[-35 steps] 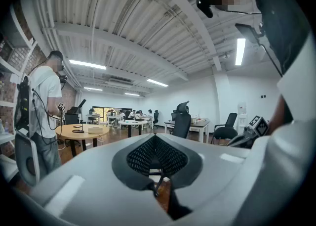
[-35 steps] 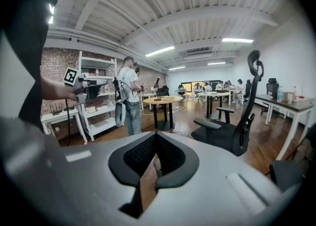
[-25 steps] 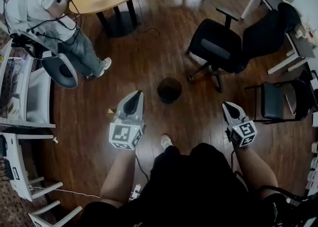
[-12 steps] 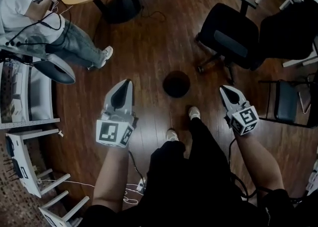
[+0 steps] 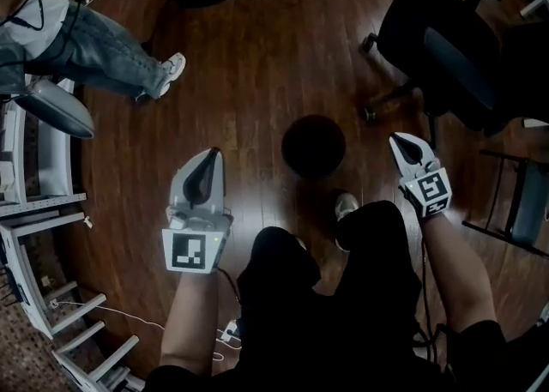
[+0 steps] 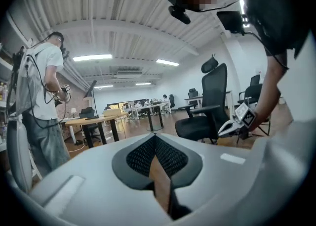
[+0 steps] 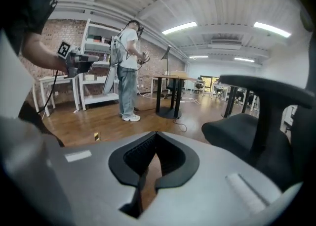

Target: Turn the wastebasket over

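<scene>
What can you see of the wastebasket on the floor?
The wastebasket is a dark, round bin seen from above, resting on the wooden floor just ahead of the person's shoe, between the left tool and right tool. Neither touches it. Material and which end is up are too dark to tell.

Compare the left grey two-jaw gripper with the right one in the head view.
Left grey two-jaw gripper looks larger, left of the dark round wastebasket; right gripper looks smaller, right of it, beside the black office chair. Both: jaws together, empty, clear of the basket.
</scene>
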The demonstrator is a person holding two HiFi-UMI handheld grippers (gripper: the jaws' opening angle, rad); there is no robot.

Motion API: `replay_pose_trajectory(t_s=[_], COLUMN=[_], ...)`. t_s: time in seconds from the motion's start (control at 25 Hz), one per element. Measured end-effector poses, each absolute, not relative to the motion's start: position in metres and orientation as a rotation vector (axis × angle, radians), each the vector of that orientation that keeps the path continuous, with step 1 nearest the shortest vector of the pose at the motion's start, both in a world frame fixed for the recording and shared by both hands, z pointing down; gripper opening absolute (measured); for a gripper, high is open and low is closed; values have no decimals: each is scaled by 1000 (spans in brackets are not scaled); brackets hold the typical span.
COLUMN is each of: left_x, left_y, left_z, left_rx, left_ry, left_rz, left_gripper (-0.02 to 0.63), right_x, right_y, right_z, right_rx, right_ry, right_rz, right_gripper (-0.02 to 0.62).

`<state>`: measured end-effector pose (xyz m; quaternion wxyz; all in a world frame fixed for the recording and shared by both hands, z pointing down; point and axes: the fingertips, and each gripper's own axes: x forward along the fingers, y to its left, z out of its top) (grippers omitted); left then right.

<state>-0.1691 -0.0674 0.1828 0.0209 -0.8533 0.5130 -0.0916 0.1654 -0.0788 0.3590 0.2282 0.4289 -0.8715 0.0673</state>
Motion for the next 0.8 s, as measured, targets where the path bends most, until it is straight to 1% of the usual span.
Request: replay_pose_trajectory(t_s=[0.16, 0.28, 0.44, 0.48, 0.56, 0.64, 0.72, 0.76, 0.8], left_x=[-173, -184, -174, -169, -165, -170, -175, -178, -180], left_y=[-82, -106, -119, -117, -116, -116, -113, -109, -106], left_z=[258, 319, 355, 360, 368, 375, 382, 384, 384], left_rx=[-2702, -2643, -2625, -2629, -2624, -2613, -2615, -2618, -2618], left_ry=[1632, 1729, 1702, 1665, 1628, 1637, 1655, 1664, 1671], left_rz=[-261, -360, -251, -235, -232, -241, -271, -289, -298], left_gripper=[0, 0, 0, 0, 0, 0, 0, 0, 0], right_x=[159, 151, 135, 129, 114, 97, 81, 75, 71], right_y=[-103, -131, -161, -164, -169, -177, -178, -176, -172], right_z=[433, 482, 537, 551, 577, 596, 613, 621, 629], right_rx=[1127, 1105, 973, 922, 817, 730, 656, 626, 604], right_ry=[-2445, -2491, -2531, -2533, -2525, -2503, -2458, -2425, -2389], right_rz=[267, 335, 389, 411, 473, 520, 584, 611, 628], right_gripper=[3, 3, 7, 24, 107, 138, 188, 202, 202])
